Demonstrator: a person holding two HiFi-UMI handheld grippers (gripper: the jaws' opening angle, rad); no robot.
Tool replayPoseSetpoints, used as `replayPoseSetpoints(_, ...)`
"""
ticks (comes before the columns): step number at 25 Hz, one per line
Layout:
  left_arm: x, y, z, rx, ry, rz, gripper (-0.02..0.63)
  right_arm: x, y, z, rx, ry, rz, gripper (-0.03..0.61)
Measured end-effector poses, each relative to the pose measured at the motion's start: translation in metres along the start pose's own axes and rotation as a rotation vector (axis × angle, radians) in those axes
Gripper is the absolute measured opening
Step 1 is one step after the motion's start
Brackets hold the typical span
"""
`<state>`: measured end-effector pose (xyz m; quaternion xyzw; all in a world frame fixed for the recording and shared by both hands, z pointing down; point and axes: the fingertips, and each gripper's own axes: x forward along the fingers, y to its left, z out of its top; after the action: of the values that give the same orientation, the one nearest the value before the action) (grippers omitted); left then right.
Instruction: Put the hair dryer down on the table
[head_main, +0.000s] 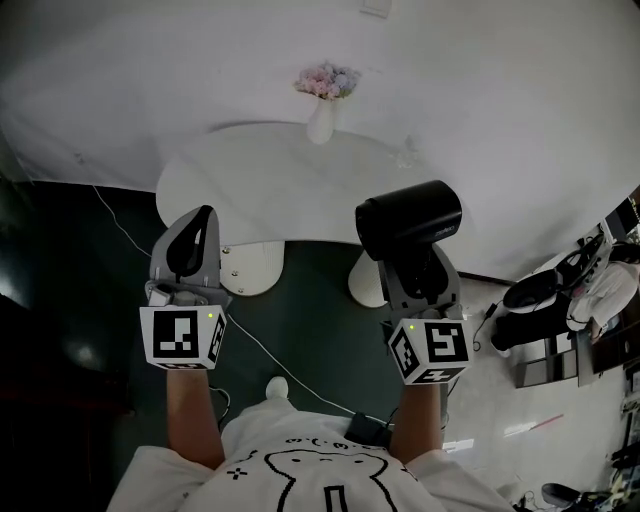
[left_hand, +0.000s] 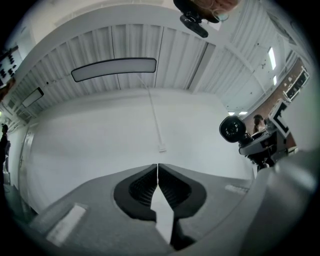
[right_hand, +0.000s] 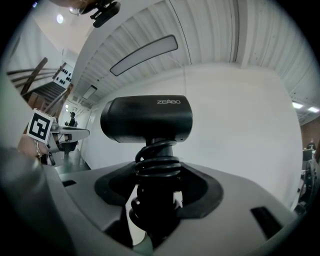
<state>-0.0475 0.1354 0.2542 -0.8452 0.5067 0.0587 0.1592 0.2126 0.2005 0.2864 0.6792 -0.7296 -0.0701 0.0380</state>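
Observation:
A black hair dryer stands upright in my right gripper, held in the air in front of the round white table. Its cord is wound around the handle, and the jaws are shut on that wrapped handle. The dryer's barrel lies crosswise above the jaws, with a light-coloured logo on its side. My left gripper is raised at the left, shut with nothing between its jaws. In the left gripper view its jaws meet at a thin seam.
A white vase of pastel flowers stands at the table's far edge. A white cable runs across the dark floor below. The table's white feet sit under it. Dark shelving with equipment is at the right.

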Motion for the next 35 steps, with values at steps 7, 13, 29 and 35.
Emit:
replayPoseSetpoints(7,0.062,0.046,-0.028,-0.001,0.012,-0.024,0.02,0.087,0.02,-0.002,-0.009,0.022,0.01,0.249)
replayPoseSetpoints(13,0.078,0.062,-0.04,0.0,0.03,-0.019,0.02,0.12,0.029,-0.009,-0.011,0.049,0.039,0.249)
replayPoseSetpoints(29,0.133,0.089,-0.076,0.028,0.075,0.02,0.02,0.211,0.028,-0.025,-0.016,0.052,0.129,0.249)
replayPoseSetpoints(35,0.18,0.108,-0.096,0.042,0.094,0.027,0.02,0.272,0.024,-0.034,-0.018,0.061,0.165,0.249)
